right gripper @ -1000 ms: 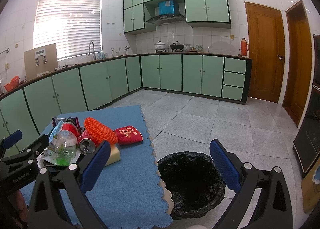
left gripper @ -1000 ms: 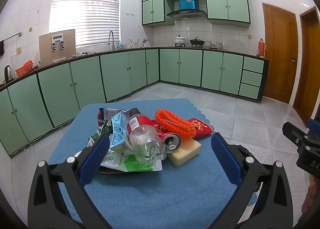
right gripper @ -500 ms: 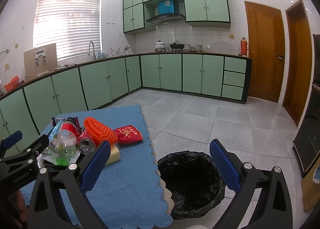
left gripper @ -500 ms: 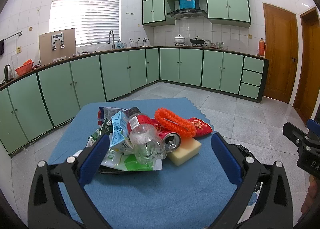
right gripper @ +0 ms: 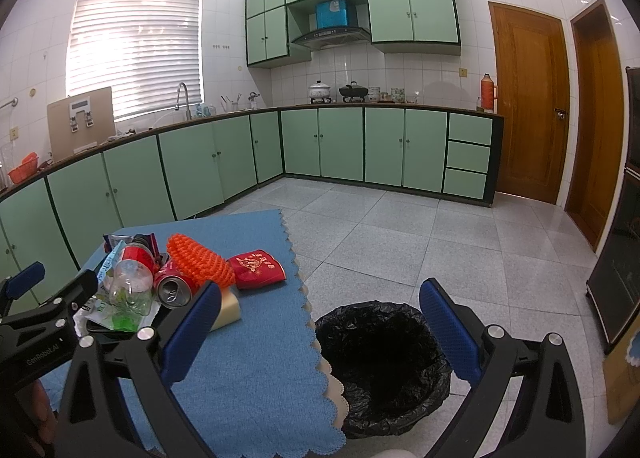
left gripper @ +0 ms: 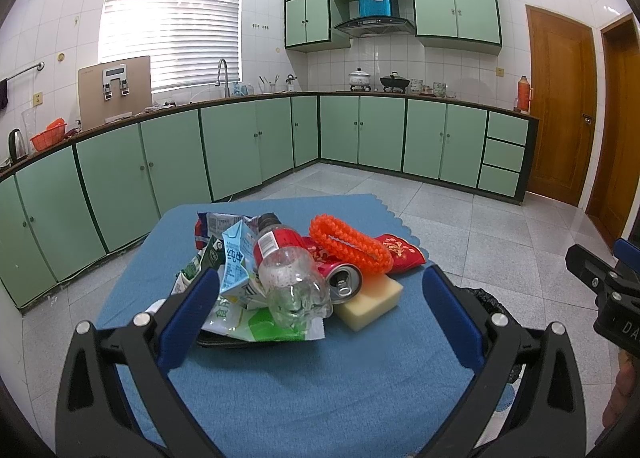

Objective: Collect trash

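A pile of trash lies on a blue-clothed table point(left gripper: 320, 378): a clear plastic bottle point(left gripper: 294, 284) with a red label, a red can point(left gripper: 342, 284), a blue milk carton point(left gripper: 236, 266), green wrappers point(left gripper: 260, 328), an orange braided ring point(left gripper: 350, 244), a red packet point(left gripper: 400, 254) and a yellow sponge point(left gripper: 370, 302). My left gripper point(left gripper: 320, 318) is open just in front of the pile, touching nothing. My right gripper point(right gripper: 320, 322) is open and empty, above the table's right edge. A bin with a black bag point(right gripper: 384, 354) stands on the floor right of the table.
Green cabinets point(left gripper: 240, 146) run along the walls under a counter with a sink, pots and a kettle. Grey tiled floor point(right gripper: 440, 238) lies beyond the table. Two wooden doors point(right gripper: 528, 106) are on the right. A dark cabinet point(right gripper: 624, 258) stands at the far right.
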### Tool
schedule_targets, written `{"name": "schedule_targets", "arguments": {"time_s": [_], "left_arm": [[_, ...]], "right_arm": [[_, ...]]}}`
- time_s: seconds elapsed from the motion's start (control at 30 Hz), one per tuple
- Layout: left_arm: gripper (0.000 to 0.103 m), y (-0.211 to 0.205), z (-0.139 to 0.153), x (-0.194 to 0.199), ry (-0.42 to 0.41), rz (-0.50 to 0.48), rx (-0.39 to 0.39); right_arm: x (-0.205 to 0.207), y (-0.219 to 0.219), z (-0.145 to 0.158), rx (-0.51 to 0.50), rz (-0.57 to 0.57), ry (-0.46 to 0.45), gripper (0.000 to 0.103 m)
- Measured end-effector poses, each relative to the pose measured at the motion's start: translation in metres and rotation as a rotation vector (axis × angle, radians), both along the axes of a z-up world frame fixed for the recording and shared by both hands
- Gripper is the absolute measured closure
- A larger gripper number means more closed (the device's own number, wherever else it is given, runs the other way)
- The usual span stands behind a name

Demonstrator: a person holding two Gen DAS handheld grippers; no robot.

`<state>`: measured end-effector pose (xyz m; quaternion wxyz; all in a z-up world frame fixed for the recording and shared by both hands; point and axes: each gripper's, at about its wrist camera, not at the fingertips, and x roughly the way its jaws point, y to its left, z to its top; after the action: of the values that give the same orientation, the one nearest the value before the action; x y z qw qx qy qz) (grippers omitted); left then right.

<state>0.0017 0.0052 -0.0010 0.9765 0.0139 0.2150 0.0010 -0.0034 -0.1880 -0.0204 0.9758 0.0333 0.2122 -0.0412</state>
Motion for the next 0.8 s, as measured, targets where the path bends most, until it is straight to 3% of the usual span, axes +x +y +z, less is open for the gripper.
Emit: {"name": "schedule_targets", "arguments": {"time_s": [0.8], "left_arm": [[0.005,0.002,-0.0008,0.0007,0.004,0.007,0.005]], "right_arm": [[0.0057,0.0029,0.0005,-0.003,0.015,0.009,0.006]]}}
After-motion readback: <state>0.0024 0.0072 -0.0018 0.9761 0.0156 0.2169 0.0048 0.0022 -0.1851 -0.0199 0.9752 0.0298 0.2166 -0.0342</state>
